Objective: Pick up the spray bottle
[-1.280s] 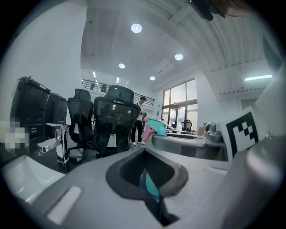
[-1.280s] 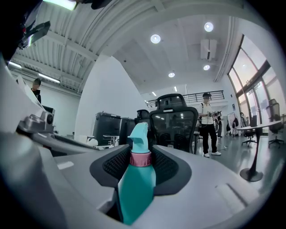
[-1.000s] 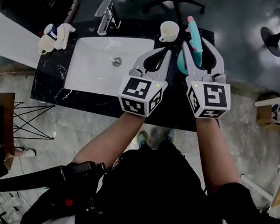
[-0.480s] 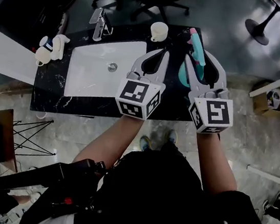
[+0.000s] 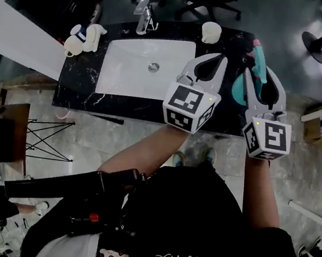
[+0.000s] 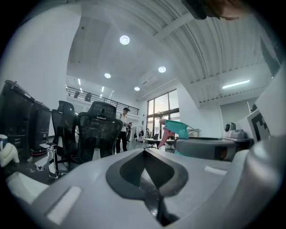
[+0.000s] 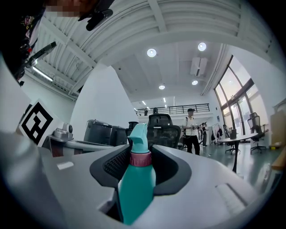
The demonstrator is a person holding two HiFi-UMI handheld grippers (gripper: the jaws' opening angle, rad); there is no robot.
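The right gripper [image 5: 262,80] holds the spray bottle [image 5: 239,89]. In the right gripper view its fingers are closed on both sides of the turquoise bottle [image 7: 136,188], just under the pink ring of the neck, and the bottle stands upright between them. In the head view the bottle is over the right end of the black tabletop [image 5: 71,91]. Whether its base touches the tabletop cannot be seen.

The left gripper [image 5: 220,59] is just beside it on the left, above the tabletop near the right edge of the white sink [image 5: 113,85]. Its fingers are pressed together at the tips and hold nothing [image 6: 144,154].

A faucet [image 5: 144,14] and a cup [image 5: 211,31] stand at the far side of the sink, and a soft toy [image 5: 83,37] lies at its left.
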